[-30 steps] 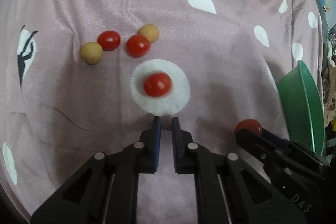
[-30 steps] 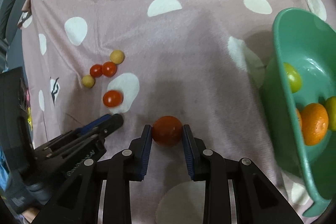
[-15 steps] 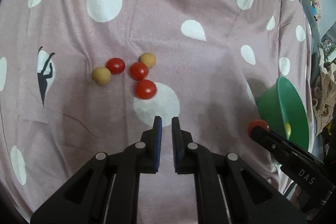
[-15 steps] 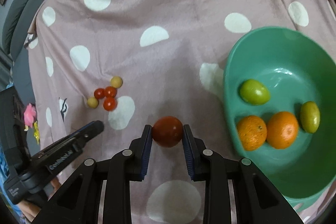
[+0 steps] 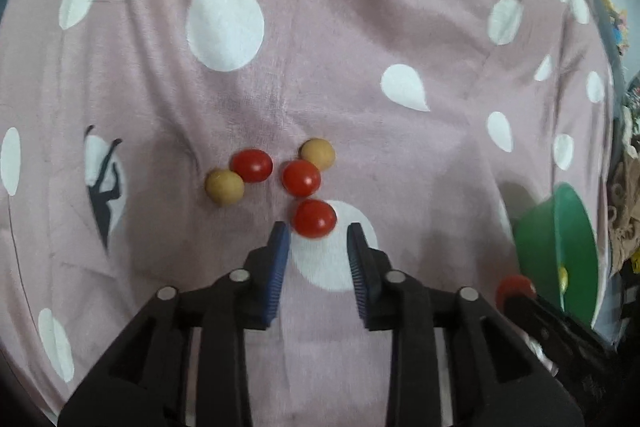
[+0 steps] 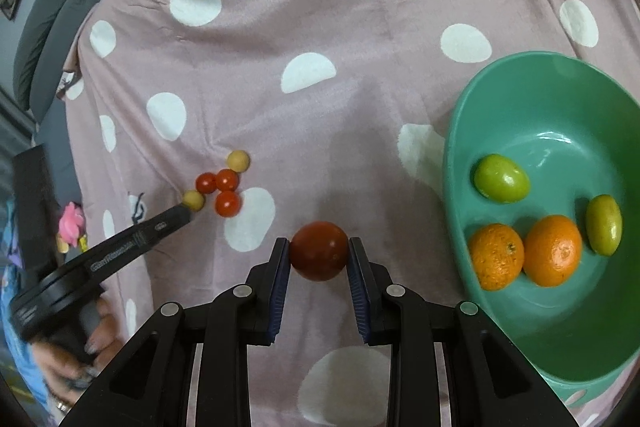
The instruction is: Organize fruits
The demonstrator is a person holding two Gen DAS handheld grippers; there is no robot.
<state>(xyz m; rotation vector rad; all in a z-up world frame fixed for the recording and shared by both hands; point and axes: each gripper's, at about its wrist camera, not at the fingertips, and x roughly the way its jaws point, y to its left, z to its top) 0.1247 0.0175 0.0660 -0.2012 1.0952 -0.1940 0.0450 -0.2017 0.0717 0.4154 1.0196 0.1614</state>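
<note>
Small round red cherry tomato [image 5: 314, 218] lies on the pink polka-dot bedsheet [image 5: 360, 163], nearest of its cluster, dead ahead of our left tool [image 5: 319, 233], whose jaws have just been opening, nothing gripped. Right tool [image 6: 319, 247] clamps the larger dark-red tomato [image 6: 319, 255]; green plastic bowl [image 6: 520, 99] sits to its right.

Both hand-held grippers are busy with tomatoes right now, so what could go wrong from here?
1. The left hand-held gripper, its jaws just opened, brackets the nearest cherry tomato; closing off-centre could squirt it into the tightly clustered fruits.
2. The right hand-held gripper holds the red tomato short of the green bowl; releasing early drops it on the sloping cloth.
</note>
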